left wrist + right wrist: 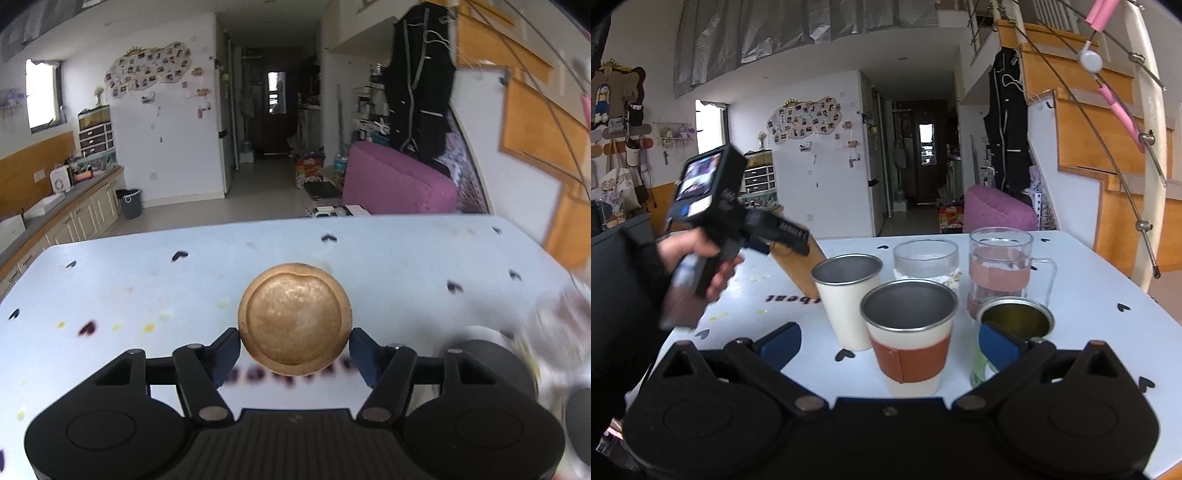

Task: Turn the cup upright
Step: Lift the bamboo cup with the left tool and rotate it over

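Black plastic arms of the left gripper [294,345] fill the bottom of its own view, and its blue pads [226,352] press on either side of a wooden cup [294,318]. That cup is held off the pale blue table [388,258], its round base turned toward the camera. The base is golden brown, glossy, with a raised ring around a shallow dished centre. In the right wrist view the same gripper [768,236] appears blurred in a bare hand [698,254], with the tan wooden body of the cup [801,264] slanting down from it toward the table.

The right gripper [890,341] stands with its blue pads [781,341] spread wide and nothing between them. Just past it sits a cluster of upright cups on the table: a cream metal cup with a brown leather-like sleeve [909,341], a plain cream metal cup [847,299], a frosted glass tumbler [926,260], a clear glass mug with a pink band and a handle [1003,267], and a small metal-rimmed cup with a dark green inside [1015,319]. Small black hearts [846,355] dot the tabletop.
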A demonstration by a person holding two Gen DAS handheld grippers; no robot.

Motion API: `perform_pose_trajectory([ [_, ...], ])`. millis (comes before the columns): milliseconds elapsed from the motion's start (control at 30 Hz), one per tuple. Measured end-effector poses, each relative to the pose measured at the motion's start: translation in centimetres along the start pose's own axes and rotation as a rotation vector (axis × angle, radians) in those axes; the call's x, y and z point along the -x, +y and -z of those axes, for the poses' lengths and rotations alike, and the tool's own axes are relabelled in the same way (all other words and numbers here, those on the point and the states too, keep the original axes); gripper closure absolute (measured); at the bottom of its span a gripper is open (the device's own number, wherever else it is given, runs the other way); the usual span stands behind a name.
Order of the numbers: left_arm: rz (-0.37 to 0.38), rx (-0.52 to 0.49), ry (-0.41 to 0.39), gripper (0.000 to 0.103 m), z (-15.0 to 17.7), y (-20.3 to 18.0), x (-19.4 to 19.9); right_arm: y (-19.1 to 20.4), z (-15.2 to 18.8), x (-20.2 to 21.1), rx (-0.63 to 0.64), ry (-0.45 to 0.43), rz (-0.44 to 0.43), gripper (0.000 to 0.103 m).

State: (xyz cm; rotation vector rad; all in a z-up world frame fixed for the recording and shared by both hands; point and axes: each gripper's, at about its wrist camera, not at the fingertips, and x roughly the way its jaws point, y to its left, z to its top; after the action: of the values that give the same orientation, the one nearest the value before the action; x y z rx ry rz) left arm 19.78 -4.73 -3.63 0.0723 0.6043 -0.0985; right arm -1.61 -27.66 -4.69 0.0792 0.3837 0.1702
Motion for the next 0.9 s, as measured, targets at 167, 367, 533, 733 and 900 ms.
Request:
perform_pose_trajectory([
  [167, 0.016, 0.001, 0.006, 0.038, 4.7, 0.8, 2.9, 0.8, 0.0, -0.2, 0.011, -0.001, -0.029, 0.000],
  [367, 0.058, 0.049, 0.100, 0.038, 11.2, 1.8, 5.0, 1.5, 0.2, -0.6, 0.017, 0.006, -0.044, 0.000],
  [533, 0.096, 0.065, 0.130, 0.068, 14.6, 2.1, 7.9, 1.7, 0.3, -0.8, 0.021, 0.017, -0.052, 0.000],
  [733, 0.167, 0.013, 0.129, 0.060, 16.4, 1.4, 11.8, 2.1, 0.5, -1.1, 0.020, 0.028, -0.064, 0.000],
  [900, 0.084, 0.031, 0.001, 0.012, 14.3, 2.1, 12.3, 2.8, 0.5, -1.5, 0.031, 0.039, -0.080, 0.000],
])
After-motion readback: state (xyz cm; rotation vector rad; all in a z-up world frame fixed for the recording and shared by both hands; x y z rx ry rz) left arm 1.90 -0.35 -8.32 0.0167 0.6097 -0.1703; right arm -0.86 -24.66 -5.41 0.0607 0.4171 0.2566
